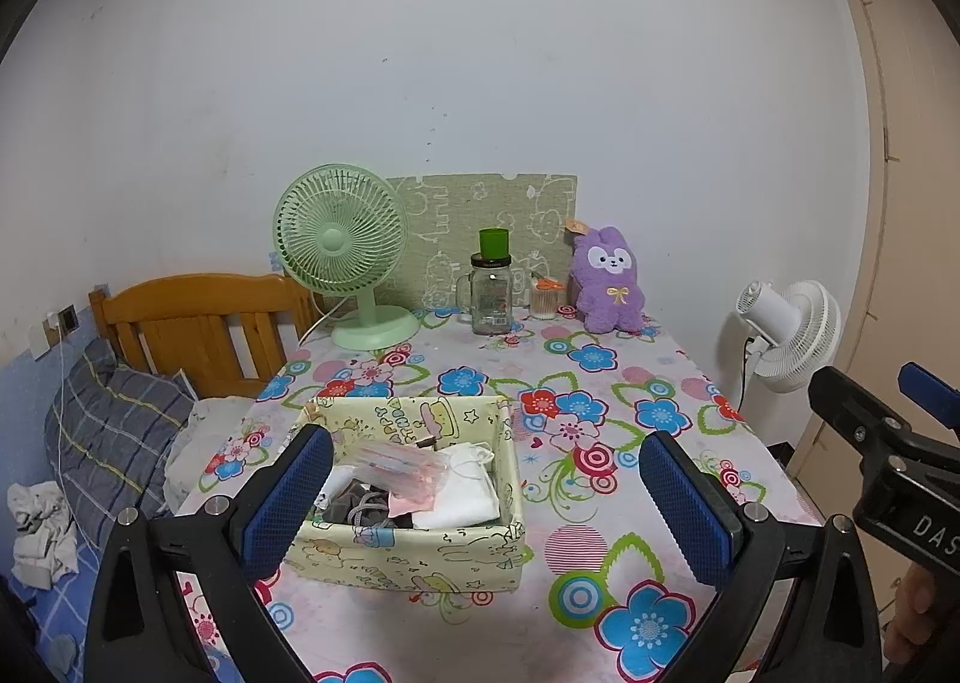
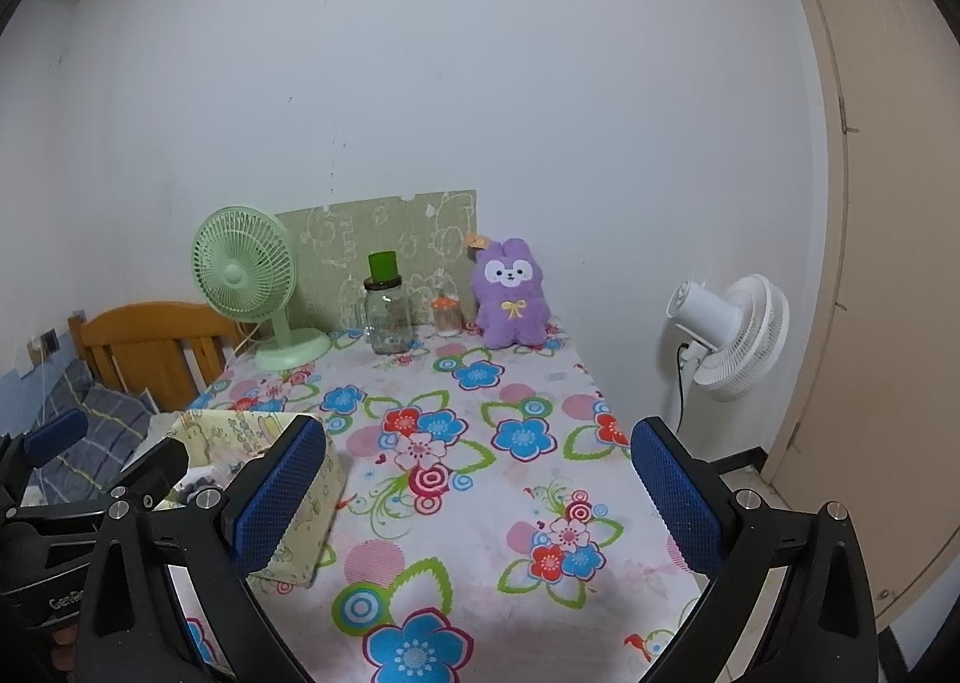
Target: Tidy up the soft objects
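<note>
1. In the left wrist view, the left gripper point(image 1: 486, 497) is sitting at the bottom of the frame with its two blue bumpy fingers point(image 1: 288, 497) spread wide apart and holding nothing.
2. Between those fingers, in the lower middle, a pale yellow cloth box with cartoon pictures point(image 1: 420, 554) is standing on the table with the flowery pink, blue and red cloth point(image 1: 600, 383). The left finger is covering the box's left side.
3. Inside the box, a folded white cloth point(image 1: 465, 494), a clear crinkly bag with pink things point(image 1: 402, 467) and some grey cloth point(image 1: 366, 503) are lying together.
4. In the middle of the frame, at the far end of the table, a fuzzy purple bunny toy with a yellow bow point(image 1: 609, 284) is sitting upright against the wall, well apart from the box.
5. Left of the bunny, a clear glass jar with a green cup on top point(image 1: 492, 287) and a light green desk fan point(image 1: 345, 251) are standing.
6. At the right edge, the right gripper point(image 1: 870, 401) is poking in, and I cannot tell from here how its fingers are standing.
7. In the right wrist view, the right gripper point(image 2: 480, 497) is spreading its blue fingers wide over the bare tablecloth, holding nothing.
8. The yellow box is sitting in the lower left, partly behind the left finger, and the bunny is sitting just right of the middle.
9. A white standing fan point(image 2: 738, 335) is standing at the right, off the table.
</note>
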`<state>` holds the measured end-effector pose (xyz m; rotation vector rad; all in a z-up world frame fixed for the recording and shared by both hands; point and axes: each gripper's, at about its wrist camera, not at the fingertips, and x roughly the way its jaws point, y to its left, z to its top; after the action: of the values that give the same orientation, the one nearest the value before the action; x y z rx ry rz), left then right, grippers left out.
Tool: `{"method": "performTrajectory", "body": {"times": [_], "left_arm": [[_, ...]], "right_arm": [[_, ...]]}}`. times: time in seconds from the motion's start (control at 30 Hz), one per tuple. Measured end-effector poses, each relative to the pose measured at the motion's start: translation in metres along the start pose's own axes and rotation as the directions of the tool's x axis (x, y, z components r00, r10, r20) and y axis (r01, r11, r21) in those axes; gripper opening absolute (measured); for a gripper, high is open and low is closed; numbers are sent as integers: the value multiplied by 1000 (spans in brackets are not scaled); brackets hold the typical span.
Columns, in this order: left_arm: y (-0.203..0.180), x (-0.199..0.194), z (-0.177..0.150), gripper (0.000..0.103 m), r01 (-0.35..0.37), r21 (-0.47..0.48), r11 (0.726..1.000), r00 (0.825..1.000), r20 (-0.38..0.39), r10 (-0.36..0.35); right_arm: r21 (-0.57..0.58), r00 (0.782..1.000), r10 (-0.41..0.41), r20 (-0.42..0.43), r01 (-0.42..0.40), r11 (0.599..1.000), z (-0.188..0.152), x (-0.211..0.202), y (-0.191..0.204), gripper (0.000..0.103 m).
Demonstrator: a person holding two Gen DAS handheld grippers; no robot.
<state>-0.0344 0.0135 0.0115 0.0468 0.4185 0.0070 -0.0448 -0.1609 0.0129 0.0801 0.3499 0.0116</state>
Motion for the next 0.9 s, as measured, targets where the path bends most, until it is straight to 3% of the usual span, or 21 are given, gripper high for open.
{"method": "performTrajectory", "body": {"times": [0.9], "left_arm": [[1,4,1,103,1,-28,1000,1000,-13,-1]], "right_arm": [[3,1000,-14,-17,14,1000,-2,7,4,103]]}}
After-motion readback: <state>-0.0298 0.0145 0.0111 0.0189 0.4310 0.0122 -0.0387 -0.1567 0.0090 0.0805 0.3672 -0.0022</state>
